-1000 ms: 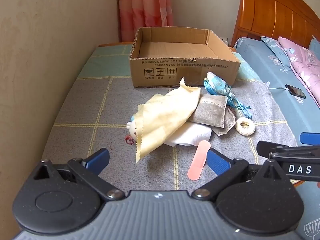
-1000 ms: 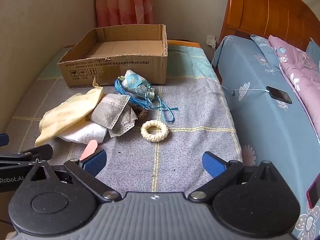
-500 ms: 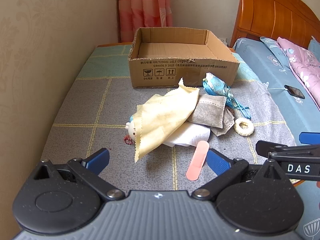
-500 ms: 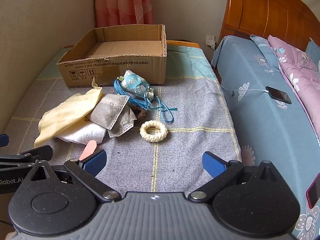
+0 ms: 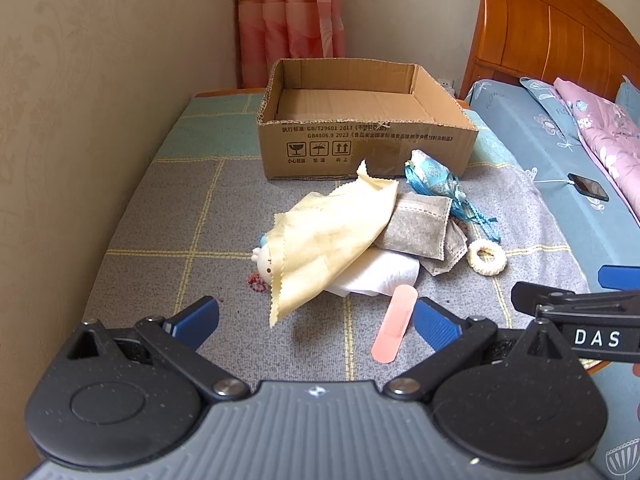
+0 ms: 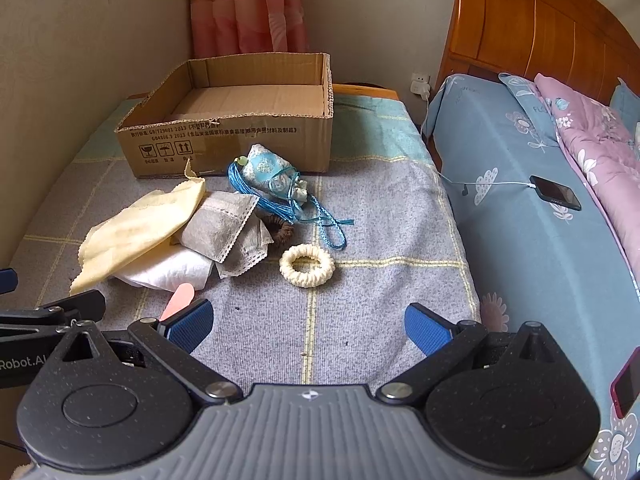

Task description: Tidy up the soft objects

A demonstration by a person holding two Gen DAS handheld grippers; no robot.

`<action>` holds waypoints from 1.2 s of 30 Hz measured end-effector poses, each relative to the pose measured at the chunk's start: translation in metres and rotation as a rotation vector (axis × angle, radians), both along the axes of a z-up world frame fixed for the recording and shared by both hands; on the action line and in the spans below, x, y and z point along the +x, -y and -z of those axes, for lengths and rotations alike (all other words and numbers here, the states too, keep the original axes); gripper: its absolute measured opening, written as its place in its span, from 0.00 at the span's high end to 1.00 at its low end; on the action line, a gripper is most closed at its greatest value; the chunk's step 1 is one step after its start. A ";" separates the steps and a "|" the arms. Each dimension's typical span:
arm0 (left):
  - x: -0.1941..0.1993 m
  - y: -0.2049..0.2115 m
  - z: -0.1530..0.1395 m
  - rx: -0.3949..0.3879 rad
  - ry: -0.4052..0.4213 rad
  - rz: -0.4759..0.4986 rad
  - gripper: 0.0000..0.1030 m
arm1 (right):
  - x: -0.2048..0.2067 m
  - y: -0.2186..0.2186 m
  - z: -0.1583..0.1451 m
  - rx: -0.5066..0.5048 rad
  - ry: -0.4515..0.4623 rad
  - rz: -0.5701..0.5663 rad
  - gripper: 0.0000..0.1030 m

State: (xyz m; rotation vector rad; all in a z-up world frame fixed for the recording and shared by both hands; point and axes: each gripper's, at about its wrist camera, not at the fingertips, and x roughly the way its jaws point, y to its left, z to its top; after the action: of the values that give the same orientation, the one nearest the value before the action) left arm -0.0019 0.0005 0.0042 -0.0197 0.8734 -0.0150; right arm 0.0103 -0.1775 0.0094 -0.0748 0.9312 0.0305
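Both grippers are hovering low over a grey blanket w/ yellow grid lines, and neither is holding anything: the left gripper is sitting w/ its blue pads spread wide, the right gripper likewise wide apart. The soft pile is lying mid-blanket, just in front of the open cardboard box: a yellow cloth is draping over a small white plush toy and a white cloth, grey pouches are leaning against it, a blue tasselled sachet is resting nearest the box. A cream scrunchie is lying apart to the right, a pink strip closest to the left gripper's right pad. Room-wise: beige wall on the left, pink curtain behind the box, a wooden headboard and blue floral bedsheet on the right (a phone is charging there).
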 end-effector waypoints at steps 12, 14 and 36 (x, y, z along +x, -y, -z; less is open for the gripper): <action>0.000 0.000 0.000 0.000 0.002 0.000 0.00 | 0.000 0.001 -0.001 0.002 0.004 -0.001 0.00; 0.000 0.000 0.000 0.000 0.003 0.000 0.00 | 0.000 0.001 -0.001 0.001 0.004 -0.001 0.00; 0.001 0.002 -0.001 0.003 0.018 0.012 0.00 | 0.000 0.002 -0.003 -0.001 0.014 -0.005 0.00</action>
State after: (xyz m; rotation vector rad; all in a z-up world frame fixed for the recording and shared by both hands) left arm -0.0010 -0.0014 0.0055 -0.0118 0.8551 -0.0250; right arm 0.0105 -0.1792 0.0127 -0.0778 0.9169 0.0340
